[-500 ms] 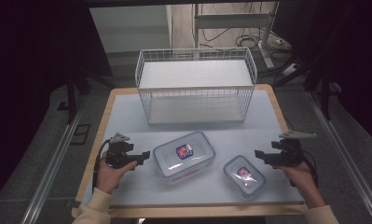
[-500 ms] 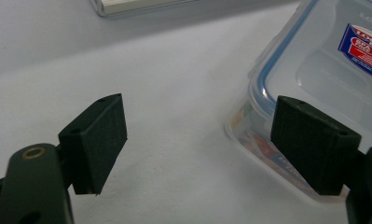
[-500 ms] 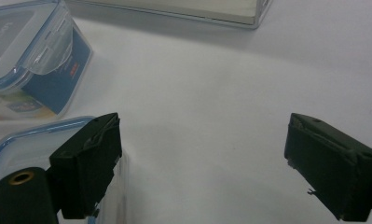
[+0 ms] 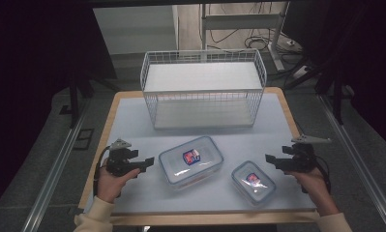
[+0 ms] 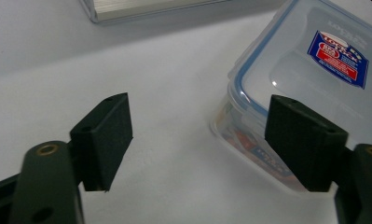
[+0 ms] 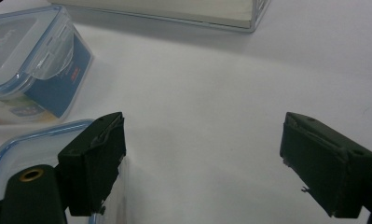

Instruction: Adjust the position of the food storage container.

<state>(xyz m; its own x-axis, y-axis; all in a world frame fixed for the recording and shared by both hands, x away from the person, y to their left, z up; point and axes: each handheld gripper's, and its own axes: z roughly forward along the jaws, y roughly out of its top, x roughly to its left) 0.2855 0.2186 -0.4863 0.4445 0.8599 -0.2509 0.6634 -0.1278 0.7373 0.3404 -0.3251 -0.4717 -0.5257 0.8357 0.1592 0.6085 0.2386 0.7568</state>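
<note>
Beside the large container point(image 4: 191, 161), the left hand-held gripper point(image 4: 148, 162) gapes wide — so does the right hand-held gripper point(image 4: 270, 159) (both empty).

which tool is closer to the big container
Left. The left tool sits just beside the big container at its left edge, jaws open. The right tool is off to its right, beyond the small container.

The left claw point(image 4: 149, 161) sits a touch nearer the large container point(image 4: 191, 161) than half a second ago. The right claw point(image 4: 269, 159) edges slightly toward the small container point(image 4: 253, 181).
</note>
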